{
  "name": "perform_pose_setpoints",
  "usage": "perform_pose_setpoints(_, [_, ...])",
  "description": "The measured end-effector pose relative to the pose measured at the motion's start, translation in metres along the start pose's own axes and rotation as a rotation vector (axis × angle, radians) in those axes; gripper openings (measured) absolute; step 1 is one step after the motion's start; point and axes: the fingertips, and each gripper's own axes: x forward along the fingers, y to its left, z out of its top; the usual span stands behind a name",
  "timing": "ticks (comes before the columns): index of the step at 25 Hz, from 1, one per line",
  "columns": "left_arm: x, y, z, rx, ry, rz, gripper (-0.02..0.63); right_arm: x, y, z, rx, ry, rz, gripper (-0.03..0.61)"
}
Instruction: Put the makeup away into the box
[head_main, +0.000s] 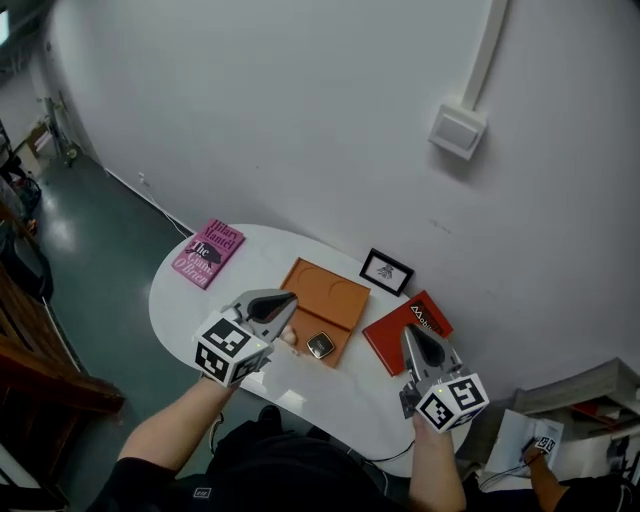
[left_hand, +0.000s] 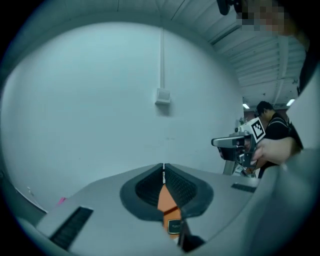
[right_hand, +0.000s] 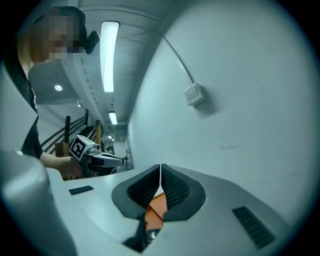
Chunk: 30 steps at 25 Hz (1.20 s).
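Observation:
An orange box lies open in the middle of the white table. A small square compact rests at the box's near edge, with a small beige item just left of it. My left gripper hovers above the box's left side, shut and empty. My right gripper hangs over the red book, also shut with nothing in it. In the left gripper view the closed jaws show the box and compact below. The right gripper view shows the same box.
A pink book lies at the table's left end. A red book and a small black picture frame sit right of the box. A white wall with a switch box stands behind. Another person sits at the lower right.

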Motion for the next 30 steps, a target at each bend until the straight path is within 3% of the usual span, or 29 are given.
perform_pose_setpoints(4, [-0.018, 0.012, 0.039, 0.107, -0.048, 0.037, 0.021, 0.007, 0.01, 0.064, -0.024, -0.154, -0.023, 0.038])
perform_pose_setpoints(7, [-0.027, 0.018, 0.064, 0.102, -0.116, 0.048, 0.021, 0.007, 0.016, 0.095, -0.01, -0.262, -0.079, 0.037])
perform_pose_setpoints(11, [-0.032, 0.018, 0.074, 0.072, -0.171, 0.02, 0.021, 0.015, 0.036, 0.099, -0.088, -0.258, -0.123, 0.035])
perform_pose_setpoints(17, [-0.027, 0.032, 0.06, 0.026, -0.155, -0.011, 0.021, 0.014, 0.041, 0.088, -0.118, -0.24, -0.184, 0.035])
perform_pose_setpoints(30, [-0.029, 0.054, 0.043, -0.014, -0.147, 0.003, 0.021, 0.042, 0.062, 0.065, -0.14, -0.149, -0.123, 0.035])
